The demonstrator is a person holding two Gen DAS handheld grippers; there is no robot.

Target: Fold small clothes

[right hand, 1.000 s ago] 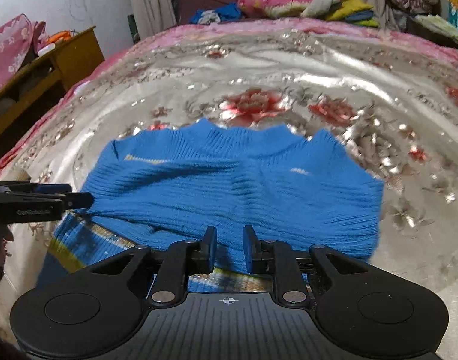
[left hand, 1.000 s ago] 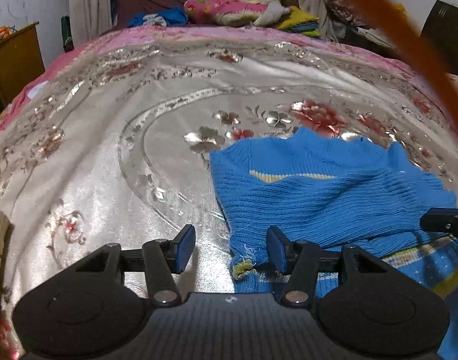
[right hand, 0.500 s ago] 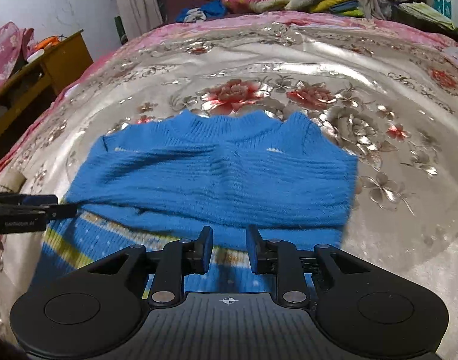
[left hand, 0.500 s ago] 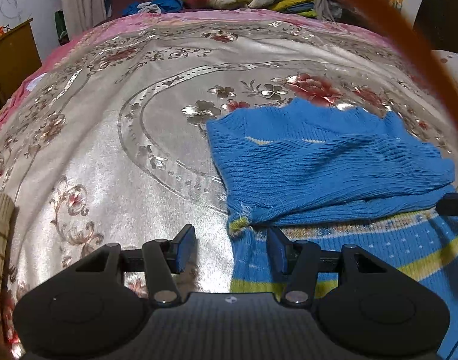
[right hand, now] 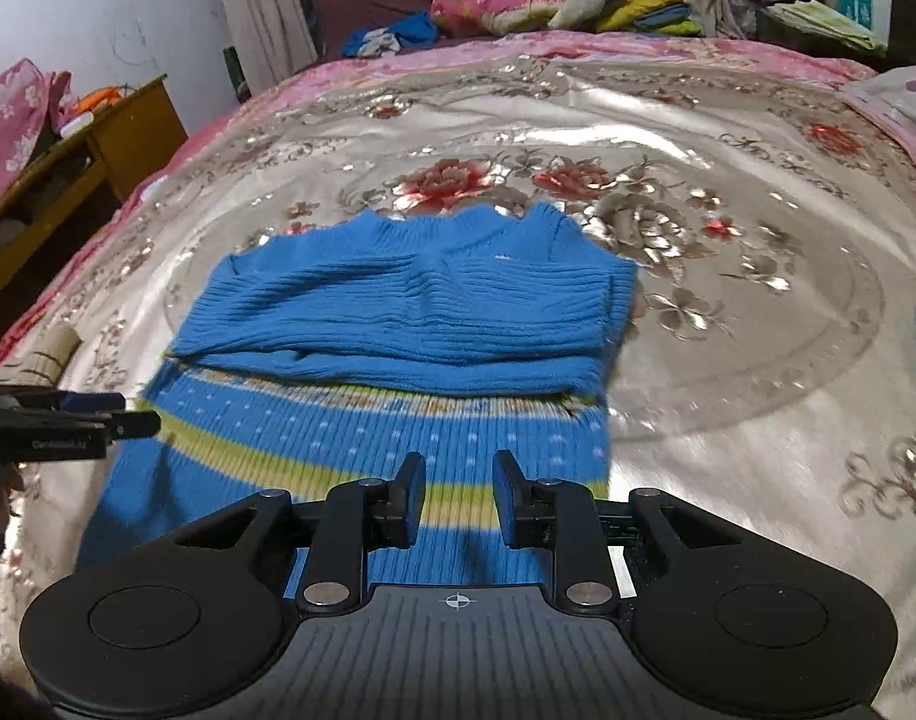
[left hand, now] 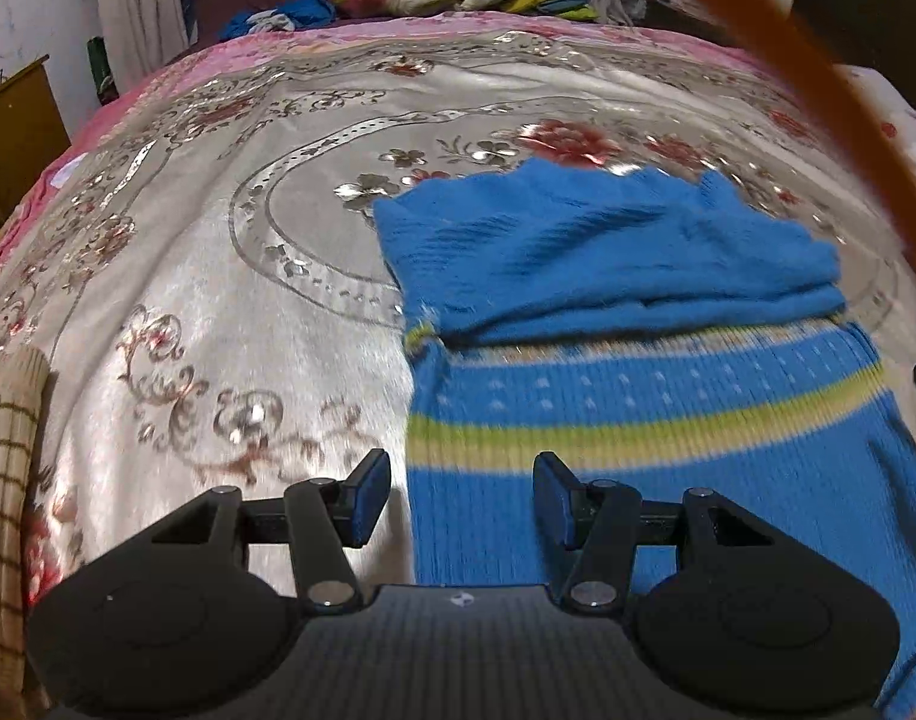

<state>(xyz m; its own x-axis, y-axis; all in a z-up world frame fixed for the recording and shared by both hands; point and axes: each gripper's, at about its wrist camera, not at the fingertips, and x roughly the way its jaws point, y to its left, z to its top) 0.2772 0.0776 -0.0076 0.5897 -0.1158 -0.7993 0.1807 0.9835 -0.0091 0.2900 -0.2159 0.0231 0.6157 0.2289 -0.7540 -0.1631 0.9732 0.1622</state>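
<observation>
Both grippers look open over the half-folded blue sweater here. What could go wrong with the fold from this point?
1. The folded-over top of the sweater lies wrinkled and slightly skewed; a second fold may lock that in.
2. The left gripper straddles the sweater's edge, so closing could pinch the shiny bedspread too.
3. That bedspread looks slick; a tug by the right gripper may slide the whole sweater.

Ribbed knit sweater point(right hand: 410, 312) lies on glossy, satin-like bedspread point(right hand: 728, 372).

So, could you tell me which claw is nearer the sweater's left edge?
Left claw straddles the blue knitted sweater's left edge; the right claw hovers nearer its right side.
</observation>
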